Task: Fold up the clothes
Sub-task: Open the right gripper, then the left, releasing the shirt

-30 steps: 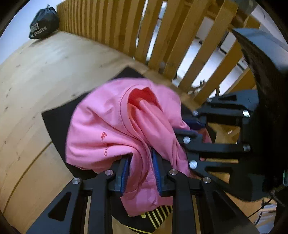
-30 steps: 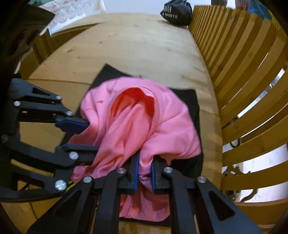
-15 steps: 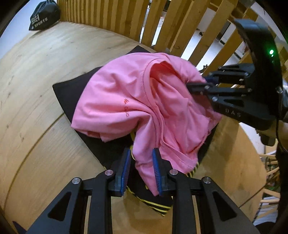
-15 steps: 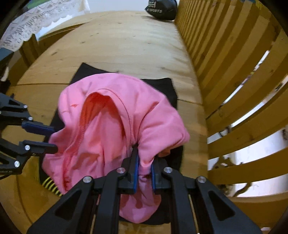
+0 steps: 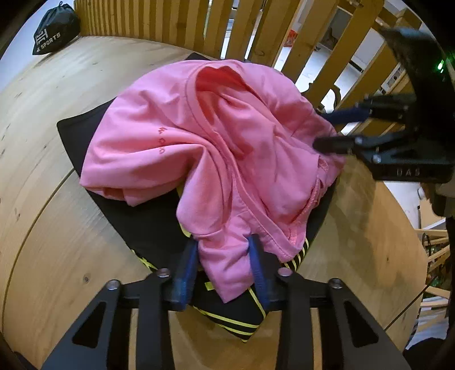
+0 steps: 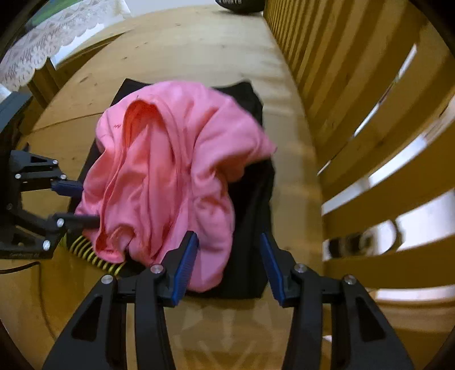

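A crumpled pink shirt [image 5: 216, 136] lies heaped on a black garment with yellow stripes [image 5: 148, 227], on a round wooden table [image 5: 57, 199]. My left gripper [image 5: 221, 261] sits at the shirt's near edge, its blue pads closed on a thick fold of pink cloth. In the right wrist view the same left gripper [image 6: 79, 203] reaches into the shirt [image 6: 170, 170] from the left. My right gripper [image 6: 227, 264] has its jaws opening. The shirt's hem lies loose against the left pad, and black cloth [image 6: 250, 199] shows in the gap. From the left wrist view the right gripper [image 5: 335, 129] stands at the shirt's right edge.
A wooden slat railing [image 5: 170, 25] runs close behind the table, on the right in the right wrist view [image 6: 369, 113]. A black sports bag [image 5: 54, 31] rests at the table's far end. A white lace cloth [image 6: 42, 37] hangs at the far left. The table rim lies near the black garment's right side.
The right gripper's jaws have spread and let go of the pink shirt, which has sunk onto the black garment. Both grippers have drawn apart; the left one keeps its fold.
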`<state>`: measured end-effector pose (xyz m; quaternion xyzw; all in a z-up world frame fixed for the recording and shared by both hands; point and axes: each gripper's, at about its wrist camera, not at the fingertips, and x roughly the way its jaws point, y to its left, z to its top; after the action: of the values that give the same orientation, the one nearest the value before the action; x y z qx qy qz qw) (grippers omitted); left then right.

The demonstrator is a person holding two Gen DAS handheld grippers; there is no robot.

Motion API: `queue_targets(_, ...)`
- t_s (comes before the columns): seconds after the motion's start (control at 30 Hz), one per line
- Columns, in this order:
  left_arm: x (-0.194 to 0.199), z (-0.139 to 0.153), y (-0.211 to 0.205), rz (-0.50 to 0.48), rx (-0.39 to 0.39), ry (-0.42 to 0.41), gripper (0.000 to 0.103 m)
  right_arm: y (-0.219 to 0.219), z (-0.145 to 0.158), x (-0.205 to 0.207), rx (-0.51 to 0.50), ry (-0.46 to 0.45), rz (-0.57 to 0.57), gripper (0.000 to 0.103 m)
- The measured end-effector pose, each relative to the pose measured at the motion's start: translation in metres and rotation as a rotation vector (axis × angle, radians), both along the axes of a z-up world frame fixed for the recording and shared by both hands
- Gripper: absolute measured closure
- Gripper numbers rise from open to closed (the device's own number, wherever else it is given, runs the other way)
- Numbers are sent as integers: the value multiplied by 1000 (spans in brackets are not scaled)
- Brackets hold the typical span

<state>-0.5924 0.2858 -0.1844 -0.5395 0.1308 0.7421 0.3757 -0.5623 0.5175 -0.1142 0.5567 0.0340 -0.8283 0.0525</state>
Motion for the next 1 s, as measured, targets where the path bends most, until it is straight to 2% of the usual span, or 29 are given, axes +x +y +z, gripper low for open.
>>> queue_targets(0.1,1,0,1,-1,9,-1,78,0,-2,-1,-54,5,-9,58)
queue_targets(0.17,3,1,4,-4,7,1,79,-5,-3,-3,-50,-1,11,60)
queue_targets(0.23,5,1,8,-12,6,3,83,-12,-6,-2,-17,-8,26,70)
queue_targets(0.27,6,1,9,-16,3,7,83,-16,-9,-2,1,-11,34,84)
queue_targets(0.3,8,1,11,-20,-2,12,83,-20,-10,-1,23,-11,44,91)
queue_targets(0.43,16,2,13,-53,-25,4,85,-29,-10,4,94,-17,85,93)
queue_targets(0.67,38,5,-7,-93,-81,-42,85,-38,-13,19,282,-37,115,93)
queue_targets(0.77,40,3,-14,-88,-92,-71,83,-40,-13,23,298,-53,116,93)
queue_targets(0.87,43,3,-18,-93,-129,-81,79,-44,-12,23,361,-80,120,92)
queue_targets(0.93,45,7,-25,-96,-161,-80,79,-45,-7,27,407,-105,124,78)
queue_targets(0.97,44,13,-29,-97,-159,-72,79,-45,0,30,421,-95,128,68)
queue_targets(1.0,42,21,-33,-90,-141,-59,75,-44,10,33,416,-68,133,64)
